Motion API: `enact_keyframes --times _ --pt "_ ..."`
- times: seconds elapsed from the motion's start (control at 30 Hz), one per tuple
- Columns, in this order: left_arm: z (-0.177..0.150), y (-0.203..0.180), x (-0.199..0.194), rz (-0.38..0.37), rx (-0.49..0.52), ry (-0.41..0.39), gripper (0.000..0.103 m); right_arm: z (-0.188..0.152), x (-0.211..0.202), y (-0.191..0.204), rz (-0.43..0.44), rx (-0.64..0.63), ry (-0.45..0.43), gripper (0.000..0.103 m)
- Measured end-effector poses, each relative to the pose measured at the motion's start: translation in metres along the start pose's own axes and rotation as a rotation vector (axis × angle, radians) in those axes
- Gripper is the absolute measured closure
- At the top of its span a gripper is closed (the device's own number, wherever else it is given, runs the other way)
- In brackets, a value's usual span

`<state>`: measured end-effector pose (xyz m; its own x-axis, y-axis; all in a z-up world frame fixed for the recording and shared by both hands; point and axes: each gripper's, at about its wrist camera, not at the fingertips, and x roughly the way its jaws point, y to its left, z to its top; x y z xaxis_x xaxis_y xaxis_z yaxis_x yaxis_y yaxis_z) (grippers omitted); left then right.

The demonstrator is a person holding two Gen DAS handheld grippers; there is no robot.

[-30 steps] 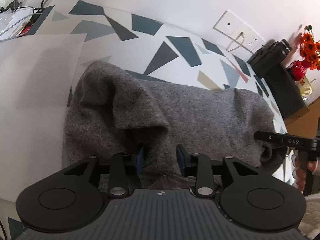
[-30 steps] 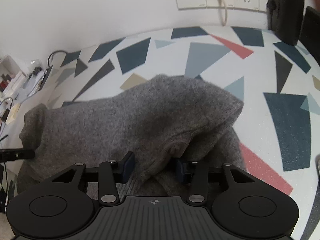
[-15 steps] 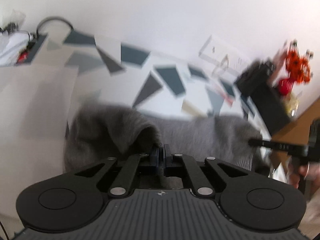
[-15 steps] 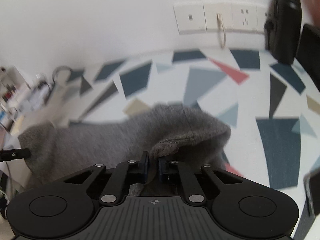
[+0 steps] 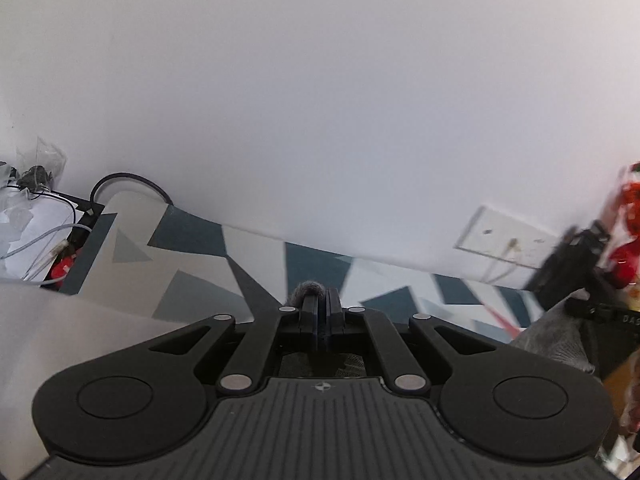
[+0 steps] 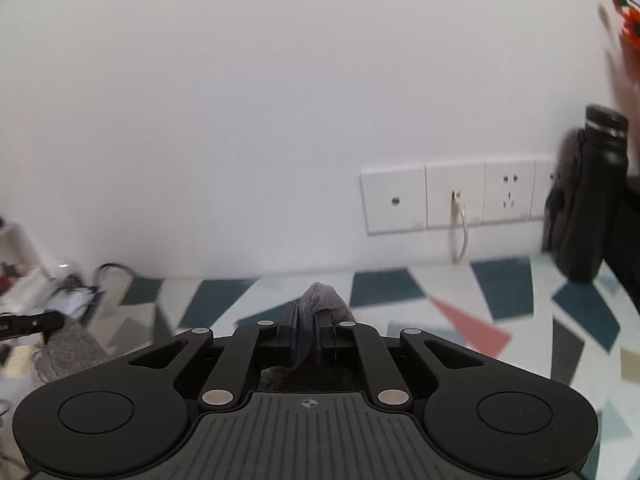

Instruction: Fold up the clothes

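Far left on the patterned worktop (image 5: 132,248) lie tangled cables (image 5: 44,236) beside a pale sheet (image 5: 48,328). The left gripper (image 5: 320,308) has its fingers clamped on a tuft of the grey sweater (image 5: 307,289), lifted off the worktop. The right gripper (image 6: 307,326) pinches another fold of the sweater between closed fingers. On the wall behind are sockets (image 6: 452,198); a black bottle (image 6: 588,196) stands right, orange flowers (image 6: 632,28) above.
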<state>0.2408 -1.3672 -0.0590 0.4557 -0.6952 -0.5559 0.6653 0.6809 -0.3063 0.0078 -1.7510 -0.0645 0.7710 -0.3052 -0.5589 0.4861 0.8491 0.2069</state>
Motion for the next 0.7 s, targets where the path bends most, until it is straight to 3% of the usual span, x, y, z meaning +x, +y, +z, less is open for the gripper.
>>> enact_keyframes --times 0.17,0.37,0.6,0.7 --pt "-0.027 -0.004 0.052 0.091 0.144 0.087 0.099 -0.025 0.068 0.007 -0.083 -0.093 0.104 0.096" --pt "-0.037 0.014 0.08 0.123 0.088 0.173 0.099 -0.061 0.111 0.009 -0.126 -0.142 0.22 0.093" --pt "-0.034 0.018 0.053 0.037 0.172 0.19 0.085 -0.056 0.088 0.002 -0.071 -0.112 0.237 0.055" --pt "-0.035 0.017 0.027 -0.001 0.191 0.168 0.085 -0.052 0.063 0.0 -0.04 -0.115 0.211 0.052"
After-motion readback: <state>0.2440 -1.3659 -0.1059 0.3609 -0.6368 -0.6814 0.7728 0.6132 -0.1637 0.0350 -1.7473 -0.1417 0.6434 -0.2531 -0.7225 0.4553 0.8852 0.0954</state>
